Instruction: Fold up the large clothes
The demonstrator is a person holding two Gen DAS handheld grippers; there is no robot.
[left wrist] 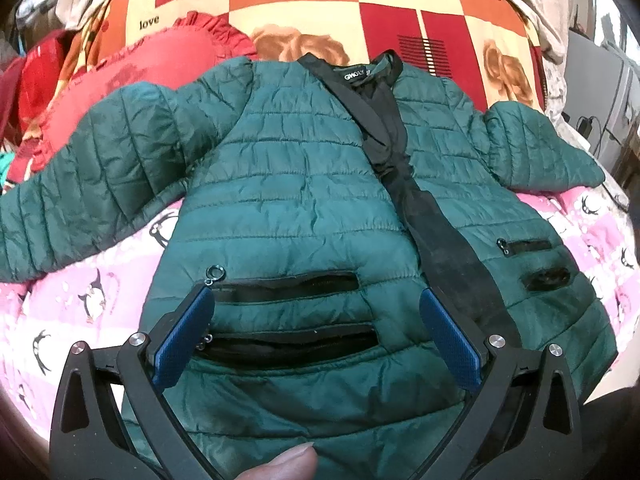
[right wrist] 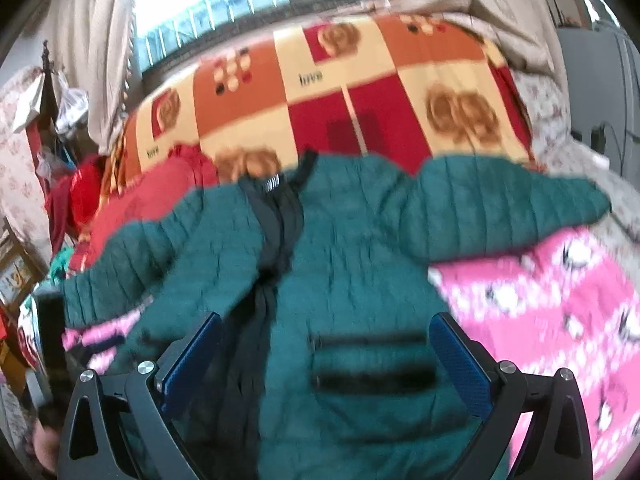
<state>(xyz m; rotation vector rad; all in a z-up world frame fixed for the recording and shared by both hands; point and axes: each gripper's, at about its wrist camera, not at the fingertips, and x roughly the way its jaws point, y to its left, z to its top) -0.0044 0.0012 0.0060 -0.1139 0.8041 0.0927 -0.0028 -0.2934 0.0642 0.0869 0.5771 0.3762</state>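
Note:
A dark green quilted jacket (left wrist: 288, 200) lies face up on the bed, sleeves spread out to both sides, its black front placket running down the middle. It also shows in the right wrist view (right wrist: 360, 264), blurred. My left gripper (left wrist: 316, 300) is open, its blue pads (left wrist: 184, 332) above the jacket's left pocket zips (left wrist: 288, 280). My right gripper (right wrist: 326, 324) is open above the right pocket zips (right wrist: 368, 340) and the placket. Neither holds anything.
The pink penguin-print bedspread (left wrist: 80, 304) lies under the jacket. A red ruffled pillow (left wrist: 152, 64) and an orange-red "love" blanket (left wrist: 320, 0) lie behind the collar. A window and curtains (right wrist: 100, 40) are beyond. Clutter stands at the far left.

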